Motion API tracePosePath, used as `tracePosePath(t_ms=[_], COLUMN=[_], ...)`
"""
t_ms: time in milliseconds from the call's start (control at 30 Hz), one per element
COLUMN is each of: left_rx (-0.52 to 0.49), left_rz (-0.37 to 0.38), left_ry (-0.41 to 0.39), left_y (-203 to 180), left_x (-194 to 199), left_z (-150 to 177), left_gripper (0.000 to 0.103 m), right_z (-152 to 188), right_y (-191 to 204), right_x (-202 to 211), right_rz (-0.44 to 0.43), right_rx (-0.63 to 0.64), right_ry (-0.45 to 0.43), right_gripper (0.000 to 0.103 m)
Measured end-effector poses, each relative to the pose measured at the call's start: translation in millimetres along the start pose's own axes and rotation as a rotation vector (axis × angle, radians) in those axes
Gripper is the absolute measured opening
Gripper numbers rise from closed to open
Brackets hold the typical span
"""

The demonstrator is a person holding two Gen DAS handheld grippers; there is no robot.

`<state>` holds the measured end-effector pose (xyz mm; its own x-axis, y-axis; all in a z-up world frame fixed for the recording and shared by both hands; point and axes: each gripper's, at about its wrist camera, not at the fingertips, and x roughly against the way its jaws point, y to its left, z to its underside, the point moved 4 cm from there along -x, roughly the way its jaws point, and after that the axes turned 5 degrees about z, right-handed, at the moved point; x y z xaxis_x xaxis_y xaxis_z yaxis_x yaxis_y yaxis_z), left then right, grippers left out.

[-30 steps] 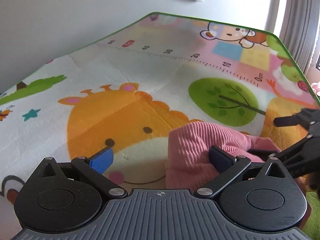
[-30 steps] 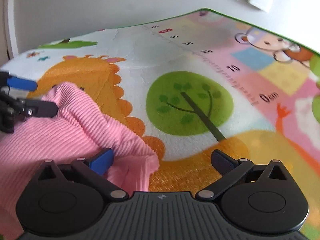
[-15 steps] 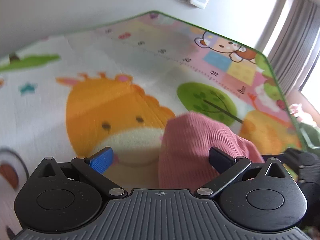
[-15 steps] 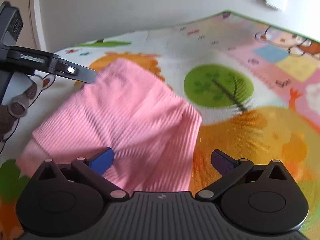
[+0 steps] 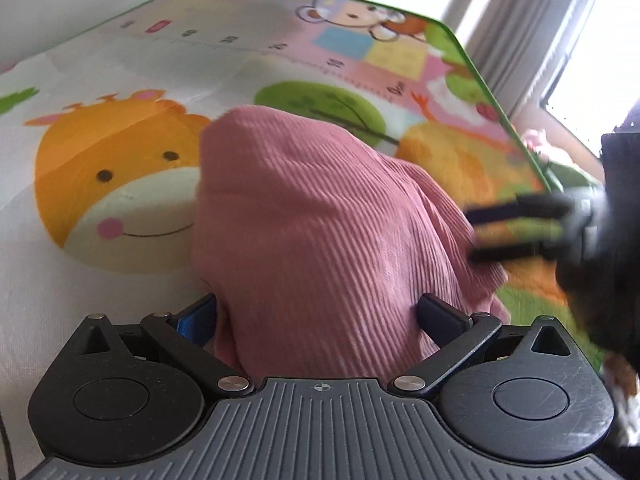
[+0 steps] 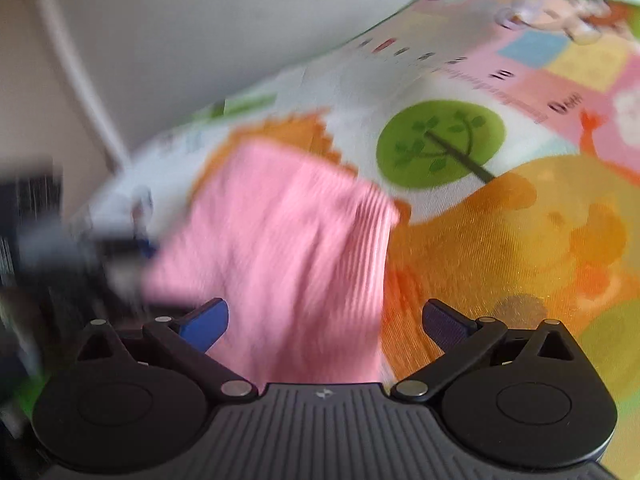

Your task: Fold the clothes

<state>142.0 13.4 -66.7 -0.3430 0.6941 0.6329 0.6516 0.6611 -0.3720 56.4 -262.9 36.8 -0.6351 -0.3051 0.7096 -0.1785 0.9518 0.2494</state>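
Cartoon play mat (image 5: pixel 120 92), giraffe and tree print: pink ribbed garment (image 5: pixel 320 220) bunched at centre. Left gripper (image 5: pixel 318 316) spread wide, garment between fingers; right gripper (image 6: pixel 325 318) likewise released.

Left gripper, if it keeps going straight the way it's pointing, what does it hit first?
The left gripper would meet the pink ribbed garment first; the cloth already lies between its open fingers. Beyond it lies the cartoon play mat, though depth is unclear.
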Motion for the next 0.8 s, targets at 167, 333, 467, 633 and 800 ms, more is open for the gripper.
tracePosePath(t_ms=[167, 333, 467, 633, 800], left_rx=[-0.026, -0.035, -0.004, 0.005, 0.025], left_rz=[-0.009, -0.012, 0.025, 0.174, 0.125], left_ry=[0.006, 0.007, -0.005, -0.019, -0.052], left_y=[-3, -3, -1, -4, 9], left_x=[-2, -2, 3, 23, 37], left_z=[4, 4, 5, 14, 15], left_gripper=[0.103, 0.103, 0.103, 0.103, 0.103], right_z=[-4, 0, -2, 1, 4], right_y=[-6, 0, -3, -7, -6], right_x=[-23, -39, -45, -44, -45], right_rz=[0.041, 0.047, 0.032, 0.008, 0.011], right_rx=[-0.090, -0.085, -0.100, -0.105, -0.093], right_ry=[0.012, 0.021, 0.026, 0.018, 0.009], right_gripper=[0.103, 0.103, 0.103, 0.103, 0.103])
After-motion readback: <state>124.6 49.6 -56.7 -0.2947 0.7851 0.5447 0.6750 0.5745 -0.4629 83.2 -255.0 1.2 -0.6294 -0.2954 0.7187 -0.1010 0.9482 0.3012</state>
